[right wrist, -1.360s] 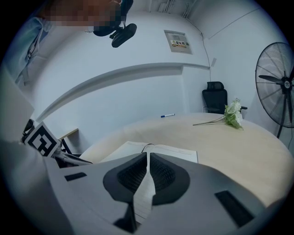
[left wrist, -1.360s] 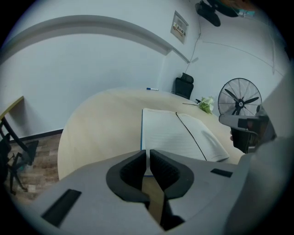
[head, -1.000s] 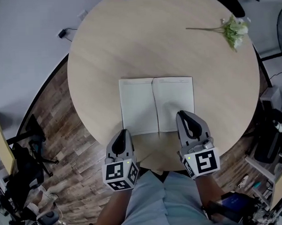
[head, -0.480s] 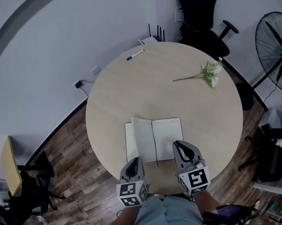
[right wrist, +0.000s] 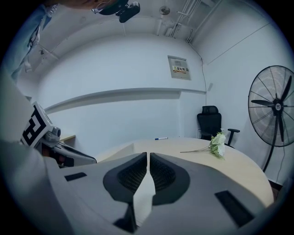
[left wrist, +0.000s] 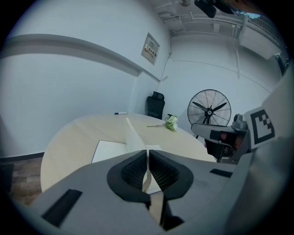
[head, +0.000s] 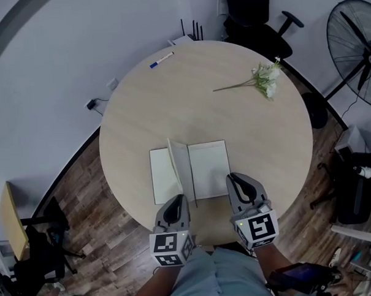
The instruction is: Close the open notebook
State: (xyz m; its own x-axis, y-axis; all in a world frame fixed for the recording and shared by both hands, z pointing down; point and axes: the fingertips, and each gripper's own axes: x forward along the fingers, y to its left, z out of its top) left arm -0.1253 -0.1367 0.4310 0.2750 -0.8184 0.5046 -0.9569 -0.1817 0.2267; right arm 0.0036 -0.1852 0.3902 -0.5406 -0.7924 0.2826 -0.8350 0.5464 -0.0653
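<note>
– Paper is what the left tool [head: 177,200] has. Its jaws are pressed nearly flat on the lifted white leaf [head: 176,163] of the open white blank-paged notebook [head: 208,169], close to that leaf's near edge.
– Why does the leaf stand up?
– It is pinched low and hinged at the spine just ahead of the left tool, so it stands roughly halfway over. I judge it is meant to fall onto the page ahead of the right tool [head: 234,178]. Another flat page lies to the left tool's outer side.
– And the right tool?
– Its jaws are drawn almost together. A pale strip shows in the slit, probably the surface beneath, so I judge it grips nothing. It sits over the near outer corner of the right page, perhaps to steady the book.
– Room to move?
– The notebook lies between the tools, near the closest rim of the round pale wooden counter [head: 171,96]. The right tool stands in the leaf's path and would have to clear. The white flower sprig [head: 262,79] lies well beyond the right tool and the blue-and-white pen [head: 162,59] far ahead of the left, so neither interferes.
</note>
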